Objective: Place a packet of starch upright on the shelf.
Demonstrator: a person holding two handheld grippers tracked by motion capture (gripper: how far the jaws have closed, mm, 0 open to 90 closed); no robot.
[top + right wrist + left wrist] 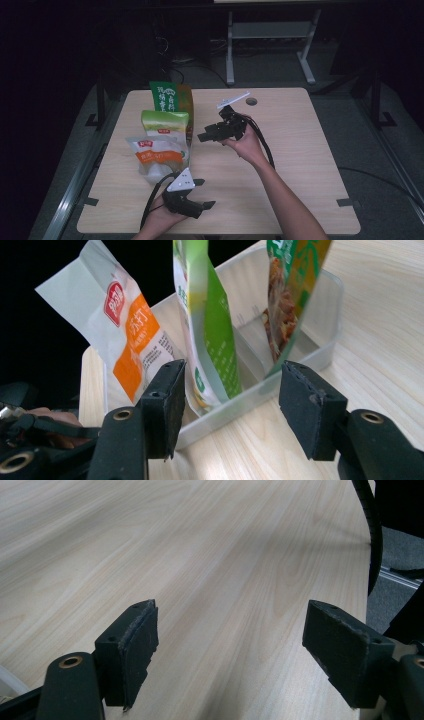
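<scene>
With the right gripper [227, 405] spread wide and empty just beside the clear bin [320, 347], a careless sweep could topple its 3 upright snack bags [210, 335].

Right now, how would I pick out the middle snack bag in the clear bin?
On the wooden table, at its left side, a clear plastic bin holds three upright bags in a row. The middle bag is light green with a white band, between the white-and-orange bag and the dark green one.
</scene>
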